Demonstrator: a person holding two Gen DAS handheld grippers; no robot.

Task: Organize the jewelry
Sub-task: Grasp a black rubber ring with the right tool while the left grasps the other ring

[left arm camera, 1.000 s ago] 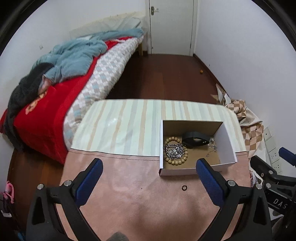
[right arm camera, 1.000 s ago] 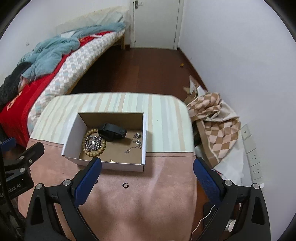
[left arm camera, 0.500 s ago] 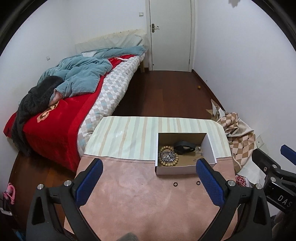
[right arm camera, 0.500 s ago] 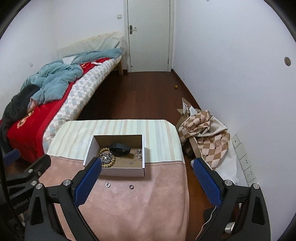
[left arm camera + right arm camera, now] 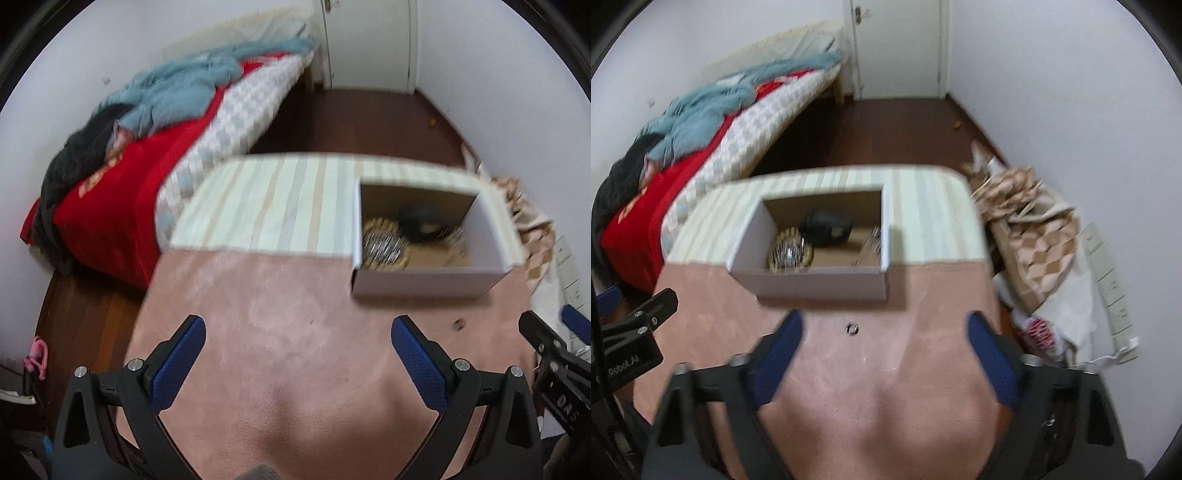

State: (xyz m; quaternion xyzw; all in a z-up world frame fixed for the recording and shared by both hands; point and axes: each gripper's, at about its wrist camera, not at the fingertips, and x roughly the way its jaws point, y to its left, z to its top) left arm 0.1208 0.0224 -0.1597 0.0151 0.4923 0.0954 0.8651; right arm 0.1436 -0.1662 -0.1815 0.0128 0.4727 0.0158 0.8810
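Observation:
A white cardboard box [image 5: 424, 282] [image 5: 820, 284] stands on the pink-covered table. Inside lie a wooden bead bracelet around a silver chain [image 5: 384, 245] [image 5: 790, 253], a black band [image 5: 421, 223] [image 5: 827, 225] and small silver pieces [image 5: 873, 240]. A small dark ring [image 5: 852, 328] [image 5: 458, 325] lies on the pink cloth in front of the box. My left gripper [image 5: 295, 350] is open and empty, left of the box. My right gripper [image 5: 884, 350] is open and empty, with the ring just ahead between its fingers. Both views are blurred.
A striped cloth [image 5: 280, 206] covers the table's far half. A bed with red and blue bedding [image 5: 155, 122] stands to the left. Checked fabric and bags [image 5: 1034, 229] lie on the floor at the right, by the wall. A door [image 5: 897, 44] is at the back.
Both grippers have come down and forward toward the table after pulling back and up; the box and ring now look larger. Both stay open. Only one loose ring shows now, against two half a second ago.

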